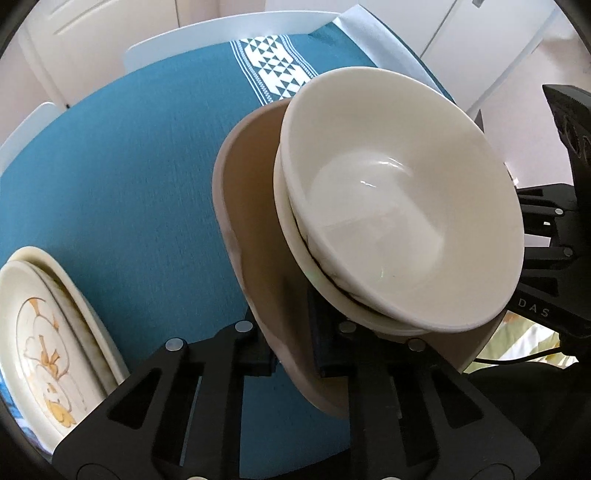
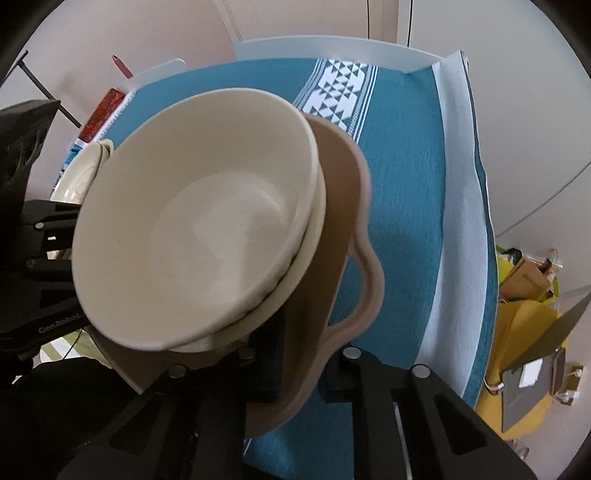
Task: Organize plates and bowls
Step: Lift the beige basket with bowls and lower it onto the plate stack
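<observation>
A beige wavy-rimmed tray [image 1: 251, 206] carries two nested cream bowls [image 1: 399, 206] and hangs tilted above the teal tablecloth. My left gripper [image 1: 295, 354] is shut on the tray's near rim. My right gripper [image 2: 299, 365] is shut on the opposite rim of the tray [image 2: 347, 206], with the bowls [image 2: 199, 229] just ahead of it. The right gripper's body also shows at the right of the left wrist view [image 1: 554, 258]. A stack of flower-patterned plates [image 1: 40, 339] lies on the cloth at lower left, and shows behind the bowls in the right wrist view [image 2: 86, 162].
The teal tablecloth [image 1: 129, 166] with a white patterned band [image 1: 275, 62] covers the table. White chair backs [image 1: 221, 33] stand at the far edge. A red patterned item [image 2: 101, 114] lies at the table's left end. Yellow bags and boxes [image 2: 532, 314] sit on the floor to the right.
</observation>
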Demonstrator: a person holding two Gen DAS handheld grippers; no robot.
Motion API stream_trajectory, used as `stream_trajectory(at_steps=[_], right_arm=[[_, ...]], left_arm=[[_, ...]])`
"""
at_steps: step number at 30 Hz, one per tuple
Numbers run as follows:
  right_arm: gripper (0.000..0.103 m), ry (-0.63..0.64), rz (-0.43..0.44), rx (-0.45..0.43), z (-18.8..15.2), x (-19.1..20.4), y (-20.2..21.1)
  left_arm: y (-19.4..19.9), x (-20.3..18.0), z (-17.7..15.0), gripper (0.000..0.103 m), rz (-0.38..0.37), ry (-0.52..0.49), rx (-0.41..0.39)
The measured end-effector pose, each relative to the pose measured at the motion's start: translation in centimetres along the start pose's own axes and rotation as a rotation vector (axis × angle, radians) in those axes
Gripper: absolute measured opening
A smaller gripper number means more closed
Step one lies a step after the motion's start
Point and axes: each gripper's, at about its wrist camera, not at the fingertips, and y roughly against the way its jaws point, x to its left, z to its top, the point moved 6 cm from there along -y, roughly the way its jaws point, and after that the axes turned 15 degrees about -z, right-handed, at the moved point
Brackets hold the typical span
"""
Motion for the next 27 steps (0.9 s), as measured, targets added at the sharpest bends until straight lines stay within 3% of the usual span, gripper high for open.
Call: stream_trajectory(at_steps=[16,27], right_arm=[[0.012,-0.026,-0.004,-0.055,-0.1,-1.1,1.3],[0.012,0.002,-0.009,-0.114,2.2,0.3,6.0]], left_arm=[[0.9,-1.5,0.1,0.010,0.062,-0.062,-0.019],[7.2,-2.2,0.3,0.010,0.111,-0.037,-0.095]])
